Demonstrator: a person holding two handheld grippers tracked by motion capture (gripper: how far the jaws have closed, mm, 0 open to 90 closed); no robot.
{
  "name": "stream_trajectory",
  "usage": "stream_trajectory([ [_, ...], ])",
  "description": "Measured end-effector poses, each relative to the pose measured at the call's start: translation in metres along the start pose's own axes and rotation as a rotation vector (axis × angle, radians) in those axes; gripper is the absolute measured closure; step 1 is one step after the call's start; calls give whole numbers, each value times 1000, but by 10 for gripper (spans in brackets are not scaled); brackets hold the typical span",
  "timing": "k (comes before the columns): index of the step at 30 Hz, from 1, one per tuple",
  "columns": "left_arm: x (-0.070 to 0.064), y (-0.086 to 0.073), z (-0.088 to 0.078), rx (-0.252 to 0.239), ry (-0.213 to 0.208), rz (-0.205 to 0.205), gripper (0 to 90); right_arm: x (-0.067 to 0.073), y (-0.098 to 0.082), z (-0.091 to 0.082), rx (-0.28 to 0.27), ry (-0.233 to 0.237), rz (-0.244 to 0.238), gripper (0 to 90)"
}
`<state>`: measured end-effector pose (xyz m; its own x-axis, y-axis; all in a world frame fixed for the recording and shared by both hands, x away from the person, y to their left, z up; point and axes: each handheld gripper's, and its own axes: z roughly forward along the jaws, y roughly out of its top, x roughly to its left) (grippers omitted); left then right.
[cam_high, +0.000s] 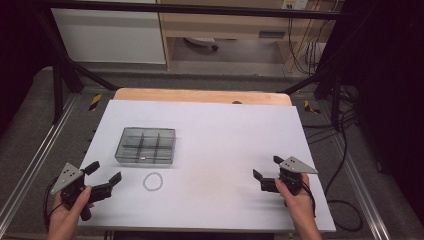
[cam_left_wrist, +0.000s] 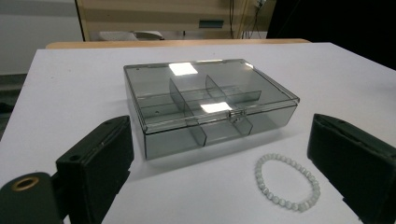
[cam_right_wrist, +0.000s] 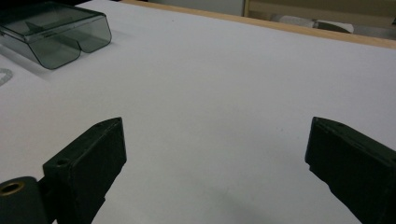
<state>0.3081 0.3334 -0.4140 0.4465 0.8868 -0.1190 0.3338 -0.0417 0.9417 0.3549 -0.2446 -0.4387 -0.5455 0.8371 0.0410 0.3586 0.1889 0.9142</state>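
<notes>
Nearby, closed compartment box (cam_high: 145, 145) just behind bead bracelet (cam_high: 153, 181); left gripper (cam_high: 104, 175), right gripper (cam_high: 267, 168) jaws apart, empty.

Lighting's pretty even from overhead, so the white counter (cam_high: 210, 145) comes out bright while everything past it toward 9 and 3 o'clock drops into near-black. In the left gripper view the clear box (cam_left_wrist: 210, 102) catches two hard white glare patches on its lid and throws a soft shadow toward 6 o'clock, next to the bracelet (cam_left_wrist: 287, 182). Close-up gripper jaws look soft and a bit out of focus, and the high view is slightly grainy with mild bending at the edges.
</notes>
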Motion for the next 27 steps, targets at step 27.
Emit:
stream_trajectory([
  [27,5,5,-2,-9,8,3,74,4,-4,-4,18,-23,-31,46],
])
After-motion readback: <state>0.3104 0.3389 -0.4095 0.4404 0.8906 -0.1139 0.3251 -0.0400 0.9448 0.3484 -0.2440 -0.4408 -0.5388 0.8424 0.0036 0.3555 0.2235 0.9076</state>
